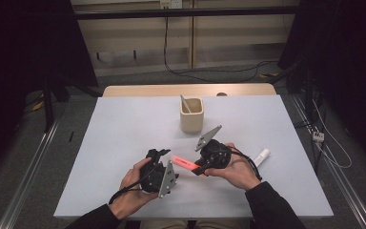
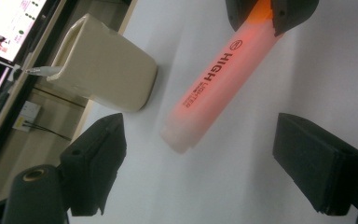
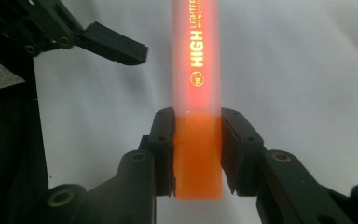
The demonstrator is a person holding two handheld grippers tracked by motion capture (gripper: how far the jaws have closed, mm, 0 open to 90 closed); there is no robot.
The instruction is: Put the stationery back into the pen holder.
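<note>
Right gripper (image 3: 196, 154) clamps highlighter (image 3: 196, 56).

table (image 1: 124, 129) | beige cup (image 1: 191, 117) | white cap (image 1: 262, 156)

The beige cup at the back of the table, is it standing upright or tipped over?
Upright. The beige cup stands on its base on the table, its open mouth facing up, with a thin stick-like item leaning out of it.

The highlighter (image 1: 185, 163) sat between the left gripper (image 1: 158, 155) & right gripper (image 1: 201, 169), near the counter (image 1: 124, 129) front. The cup (image 1: 191, 116) stood behind them w/ a pen (image 1: 185, 103) in it; a cap (image 1: 261, 156) lay right of the right gripper.
</note>
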